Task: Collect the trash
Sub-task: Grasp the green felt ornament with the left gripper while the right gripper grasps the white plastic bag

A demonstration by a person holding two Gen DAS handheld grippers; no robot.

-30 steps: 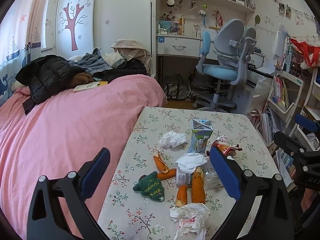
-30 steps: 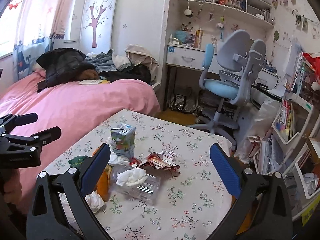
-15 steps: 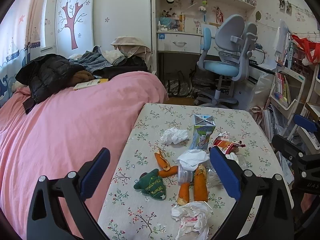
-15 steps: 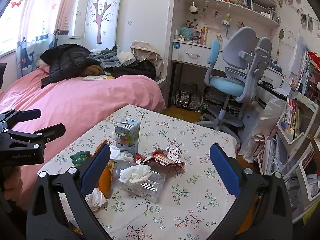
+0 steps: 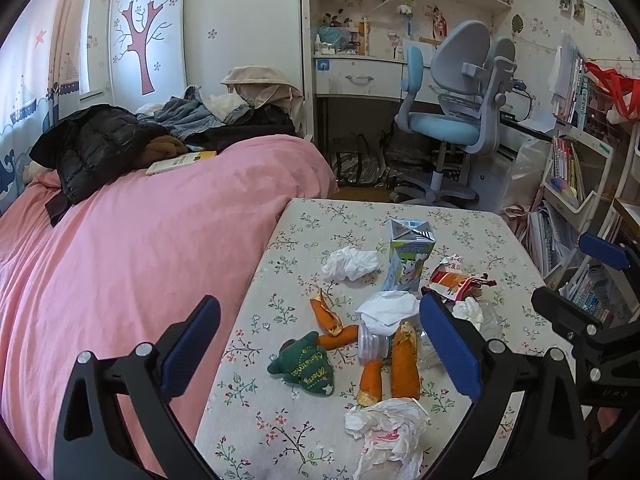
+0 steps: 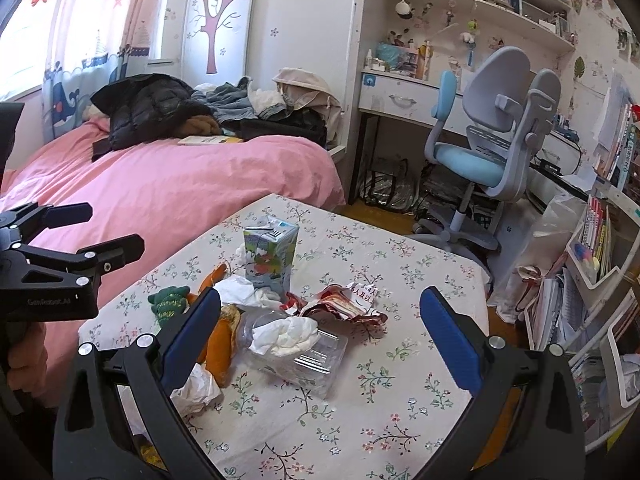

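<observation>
Trash lies on a floral-cloth table [image 5: 304, 432] [image 6: 400, 412]: a juice carton [image 5: 410, 256] [image 6: 271, 254], crumpled tissues [image 5: 350, 264] [image 5: 386, 432], orange peels [image 5: 404, 364] [image 6: 222, 340], a red snack wrapper [image 5: 454, 280] [image 6: 344, 304], a clear plastic container [image 6: 304, 356] holding a tissue [image 6: 286, 336], and a green felt ornament [image 5: 306, 368] [image 6: 168, 300]. My left gripper [image 5: 320, 344] is open and empty above the near left of the pile. My right gripper [image 6: 320, 332] is open and empty above the container.
A pink bed [image 5: 120, 240] with clothes [image 5: 100, 140] borders the table's left. A blue desk chair [image 5: 456, 120] and a desk [image 5: 360, 76] stand behind. Shelves with books [image 5: 576, 184] stand at the right.
Both grippers have tilted slightly down, so the table sits lower and nearer in both views. Both stay open and empty. The trash has not moved.
</observation>
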